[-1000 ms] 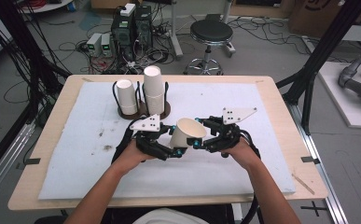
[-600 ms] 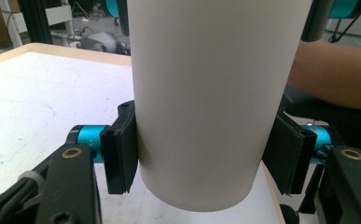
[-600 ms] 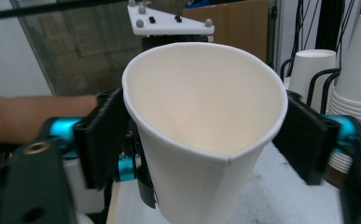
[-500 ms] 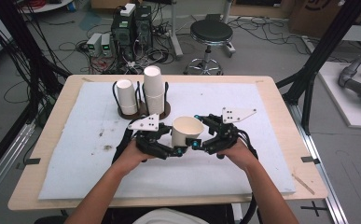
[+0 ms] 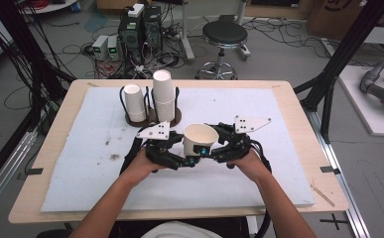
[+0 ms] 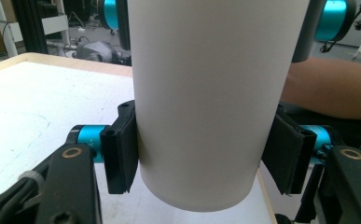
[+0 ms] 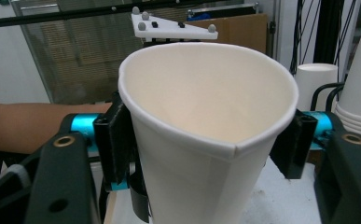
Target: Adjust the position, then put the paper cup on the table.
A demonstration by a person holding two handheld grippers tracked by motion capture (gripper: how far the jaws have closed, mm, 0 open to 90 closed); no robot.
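A white paper cup (image 5: 200,138) is held upright just above the white mat, between my two grippers. My left gripper (image 5: 190,159) comes in from the left and is shut on the cup's lower wall (image 6: 206,93), one pad pressing each side. My right gripper (image 5: 208,150) comes from the right, higher up. Its jaws have just been closing. Its pads now press the cup (image 7: 206,107) just below the rim, which is squeezed into a teardrop shape. My left gripper (image 6: 206,161) and my right gripper (image 7: 206,149) both have the cup between their pads.
A dark round holder (image 5: 175,117) at the back of the mat (image 5: 279,173) carries two stacks of upturned white cups (image 5: 163,91), one taller. The wooden table's edge (image 5: 179,215) runs along the front. A stool (image 5: 224,34) and electronics stand beyond.
The cup's mouth has turned slightly more upward between the grippers. Both hands have stayed where they were.
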